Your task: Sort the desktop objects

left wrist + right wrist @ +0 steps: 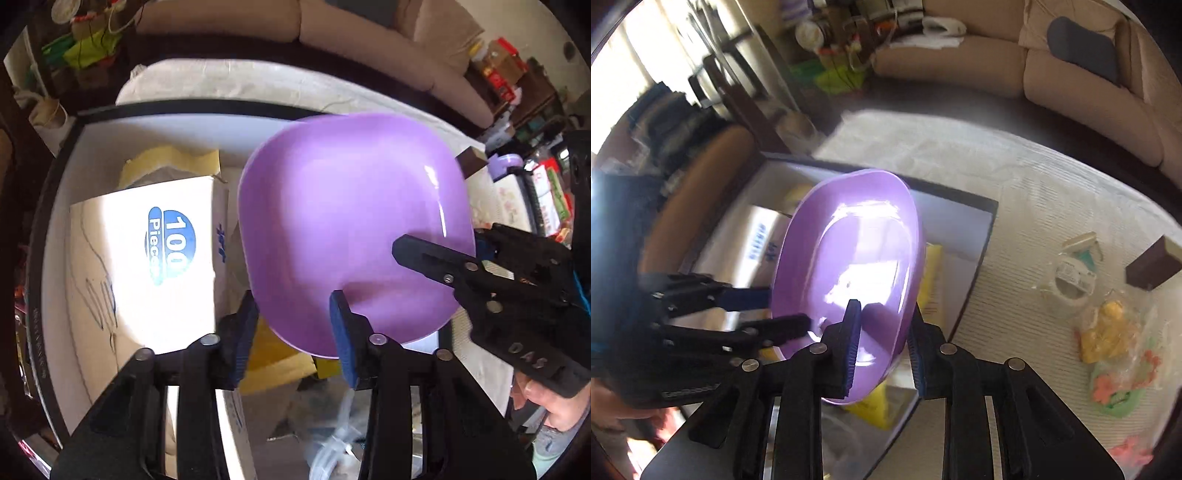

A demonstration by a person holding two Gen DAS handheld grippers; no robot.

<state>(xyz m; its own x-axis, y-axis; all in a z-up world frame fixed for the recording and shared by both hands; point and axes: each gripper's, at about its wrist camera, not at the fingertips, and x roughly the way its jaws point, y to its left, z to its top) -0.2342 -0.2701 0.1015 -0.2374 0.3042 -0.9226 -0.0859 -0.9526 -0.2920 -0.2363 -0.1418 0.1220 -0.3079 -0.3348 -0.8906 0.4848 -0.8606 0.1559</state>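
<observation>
Two grippers, one plate: both pinch the purple plate [351, 229] over the storage box [62, 206], likely sharing its weight.
Left wrist view: left gripper [295, 332] clamps the rim at 6 o'clock; right gripper [436, 254] bites at 4 o'clock.
Right wrist view: plate [849, 258] tilted on edge, to drop inside the box [990, 206], by my guess.

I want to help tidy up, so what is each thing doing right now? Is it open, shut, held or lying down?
purple bowl: held in the air, tilted, above the box
left gripper: fingers either side of the bowl's rim, apparently gripping
right gripper: fingers either side of the bowl's rim, apparently gripping
storage box: open, with things inside
white carton: lying flat in the box
</observation>
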